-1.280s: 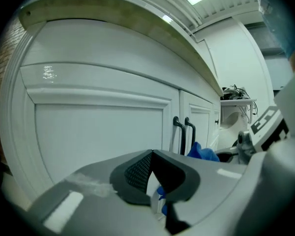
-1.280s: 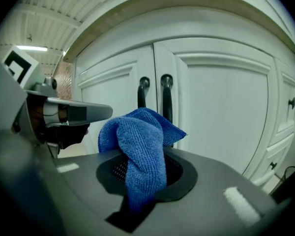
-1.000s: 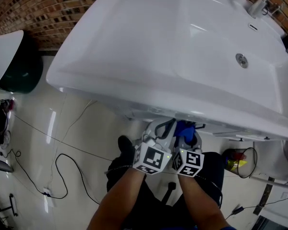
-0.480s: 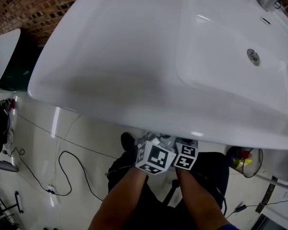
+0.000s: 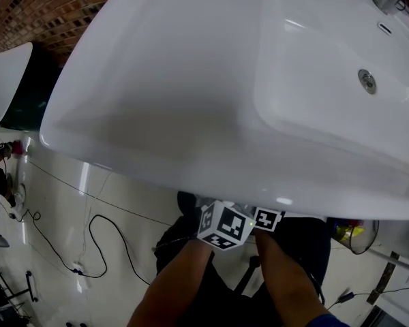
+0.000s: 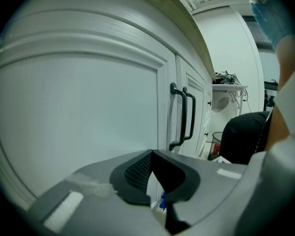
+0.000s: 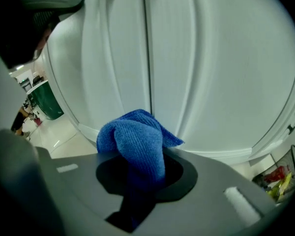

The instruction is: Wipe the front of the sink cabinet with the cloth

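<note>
The white sink top fills the head view, and its rim hides both sets of jaws. Only the marker cubes of my left gripper and right gripper show below the rim, side by side. In the right gripper view my right gripper is shut on a bunched blue cloth, close to the white cabinet front by the door seam. I cannot tell whether they touch. In the left gripper view my left gripper is shut and holds nothing, beside a white door panel with black handles.
A dark green bin with a white lid stands at the left by the brick wall. A black cable lies looped on the glossy floor. A wire waste basket sits at the right of the cabinet.
Both grippers have gone further in under the sink rim toward the cabinet. The blue cloth and the jaws, seen from the head a second ago, are now hidden.
</note>
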Demonstrator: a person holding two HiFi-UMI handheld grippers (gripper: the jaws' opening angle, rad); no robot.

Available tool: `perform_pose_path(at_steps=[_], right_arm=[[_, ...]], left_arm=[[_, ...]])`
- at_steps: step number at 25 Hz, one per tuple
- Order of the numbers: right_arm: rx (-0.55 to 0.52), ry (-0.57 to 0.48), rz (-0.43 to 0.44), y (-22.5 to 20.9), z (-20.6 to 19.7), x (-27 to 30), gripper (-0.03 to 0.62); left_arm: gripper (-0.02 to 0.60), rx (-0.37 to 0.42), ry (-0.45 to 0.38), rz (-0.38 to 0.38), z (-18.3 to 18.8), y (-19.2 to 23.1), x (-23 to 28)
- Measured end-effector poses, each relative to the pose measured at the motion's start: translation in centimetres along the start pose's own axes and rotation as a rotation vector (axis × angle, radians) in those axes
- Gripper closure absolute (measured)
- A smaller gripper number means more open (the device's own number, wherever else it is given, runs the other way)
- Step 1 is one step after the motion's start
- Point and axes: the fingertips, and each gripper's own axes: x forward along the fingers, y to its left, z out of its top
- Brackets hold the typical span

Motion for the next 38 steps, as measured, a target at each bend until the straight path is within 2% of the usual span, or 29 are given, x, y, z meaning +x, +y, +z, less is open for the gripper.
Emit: perform_pose_path(at_steps=[4,8,14,17,21,24,27,30,38], right_arm=[[0.052,-0.092,0.054,1.0,2.3,-2.3,0.514],[0.085,-0.195,0.105,1.3,4.7,-7.2,0.514],[-0.031,-0.411,0.172,1.4,9.2,-16.5,0.514],[-0.062,-0.551,0.191,0.8,12.4,-22.0,0.514],[-0.066,-0.786,0.218,0.5,18.6,-29.7,0.514],[-0.038,-0.896,0.196,-0.2,22.0,-32.3,0.514],[-0.01,-0.882,0.148,-1.7,22.9,-30.9,0.514],[-0.011,-0.868,0.139,-2.1,22.5,-30.2,0.514],[0.043,-0.738,0.136,-2.9,18.4,-26.5,0.514]], left_arm=[[0.575,0.002,-0.015,-0.004,0.9,-0.5,-0.4],[0.575,0.014,-0.024,-0.019,1.5,-2.1,-0.7],[0.575,-0.009,-0.087,-0.023,3.6,-4.0,-1.0],[0.577,-0.015,-0.128,0.0,4.6,-4.0,-1.1],[0.577,-0.022,-0.174,0.018,5.5,-3.8,-1.6],[0.575,-0.011,-0.175,0.021,5.6,-3.7,-2.1],[0.575,-0.006,-0.18,0.032,5.8,-3.4,-2.5],[0.577,-0.009,-0.176,0.034,5.8,-3.1,-2.5],[0.577,-0.016,-0.113,0.055,4.3,-2.2,-1.5]])
